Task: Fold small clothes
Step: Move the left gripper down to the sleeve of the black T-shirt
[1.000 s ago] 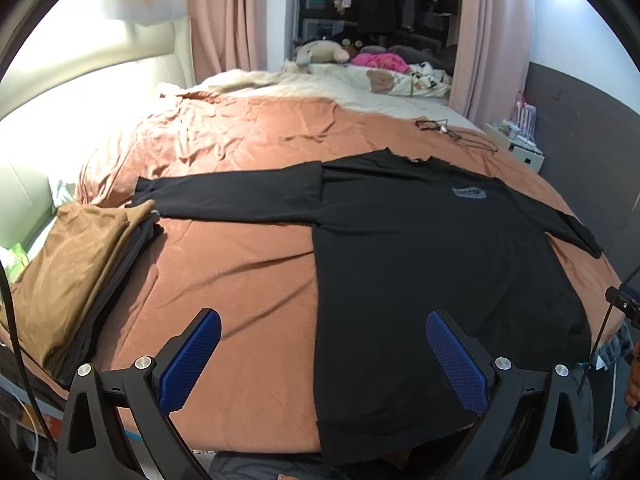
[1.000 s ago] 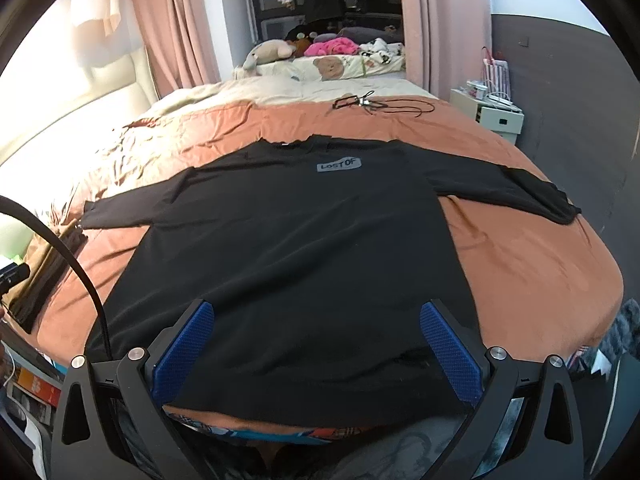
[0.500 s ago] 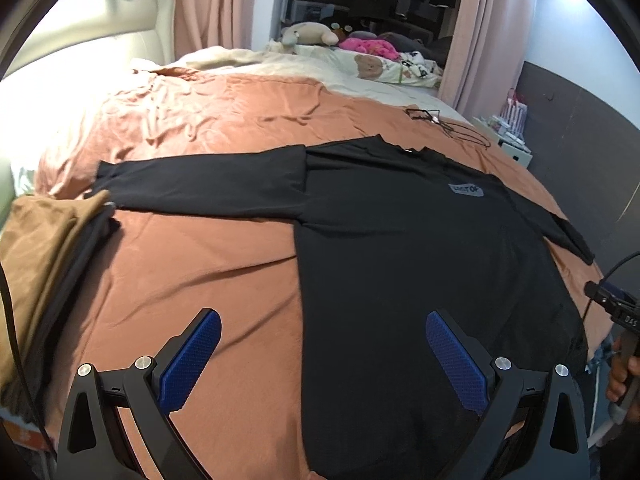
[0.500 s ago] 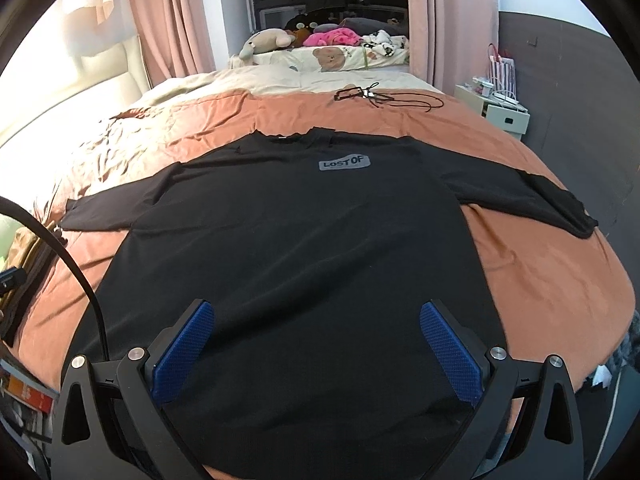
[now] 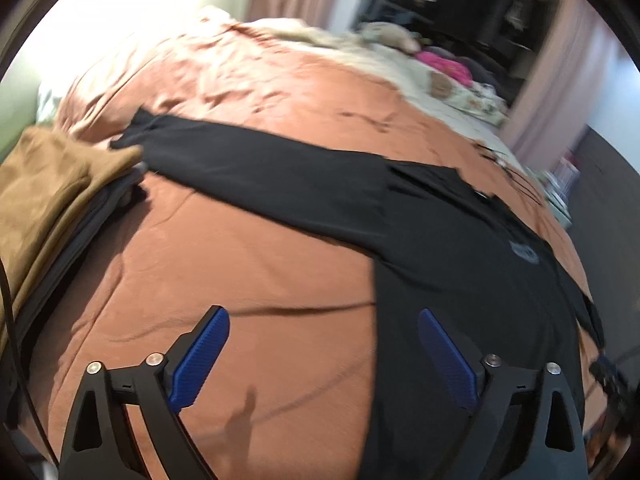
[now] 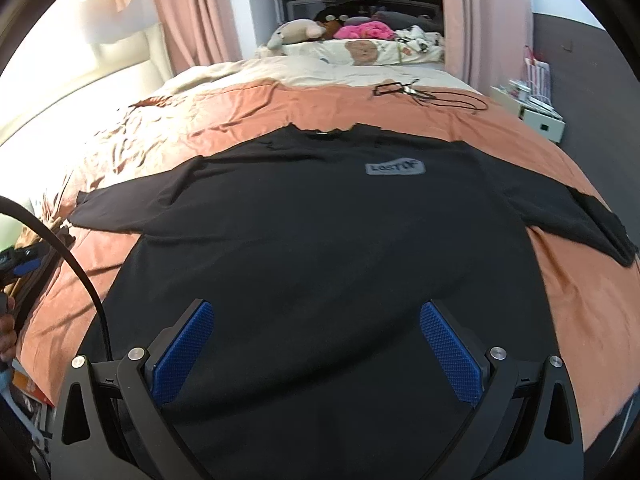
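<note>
Both sets of jaws are standing released, the left gripper [image 5: 322,354] just narrowing on nothing. Risk: it is catching the bedspread [image 5: 248,280] beside the black shirt [image 6: 320,240], missing the left sleeve [image 5: 256,176].

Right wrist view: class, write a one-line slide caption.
Open right tool hovers above the spread-out black long-sleeved shirt with a grey chest label, lying flat on the rust-orange bedspread.

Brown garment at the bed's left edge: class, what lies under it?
Under the brown garment the edges of dark folded clothes show, stacked on the bed. How many, and what they are, is covered.
</note>
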